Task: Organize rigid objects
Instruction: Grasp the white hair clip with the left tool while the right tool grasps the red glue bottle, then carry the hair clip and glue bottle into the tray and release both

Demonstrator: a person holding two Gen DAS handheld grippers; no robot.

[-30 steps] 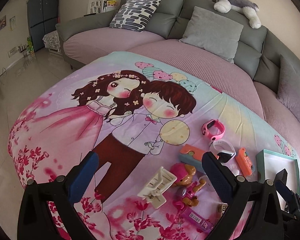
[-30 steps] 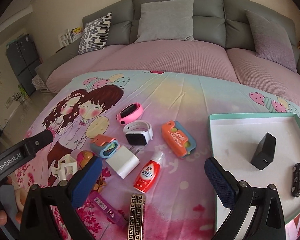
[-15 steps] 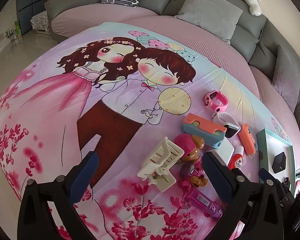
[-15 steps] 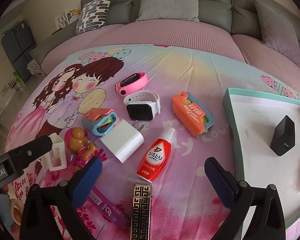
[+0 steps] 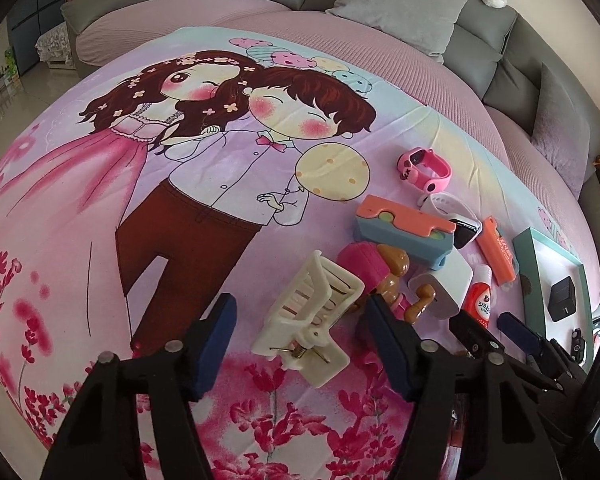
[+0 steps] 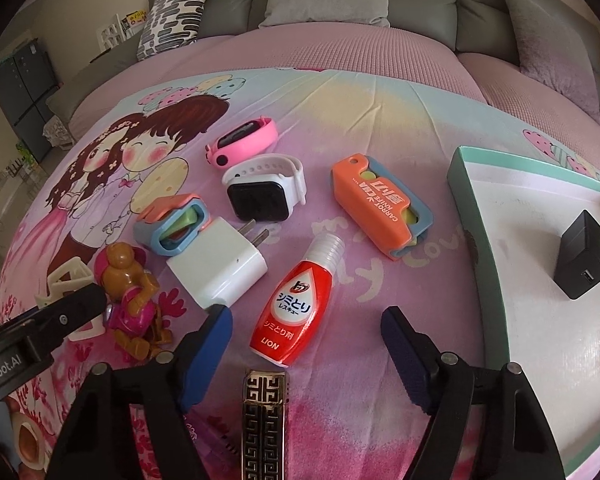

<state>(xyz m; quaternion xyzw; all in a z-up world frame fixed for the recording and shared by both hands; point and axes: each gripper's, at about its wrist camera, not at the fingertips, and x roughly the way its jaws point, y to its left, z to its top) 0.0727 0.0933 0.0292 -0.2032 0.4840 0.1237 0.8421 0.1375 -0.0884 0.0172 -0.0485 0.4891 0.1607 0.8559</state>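
A cream hair claw clip (image 5: 312, 316) lies on the cartoon blanket (image 5: 204, 208) between the blue pads of my left gripper (image 5: 300, 332). Its jaws are closing, with a gap still showing on the left side. A red LION bottle (image 6: 296, 304) lies with its bottom end between the fingers of my right gripper (image 6: 306, 340), whose jaws are also closing without touching it. Below the bottle sits a gold-and-black patterned bar (image 6: 266, 412). The teal-rimmed white tray (image 6: 464, 200) at the right holds a black charger (image 6: 580, 256).
Around the bottle lie a white plug (image 6: 220, 268), a white watch (image 6: 264, 188), a pink watch (image 6: 244, 144), two orange-and-blue cases (image 6: 380, 208) (image 6: 172, 224) and a toy figure (image 6: 132, 300). A grey sofa (image 6: 340, 4) with cushions stands behind.
Both grippers have sunk toward the blanket and their jaws have narrowed. The clip now sits between the left fingers and the bottle's end between the right fingers.
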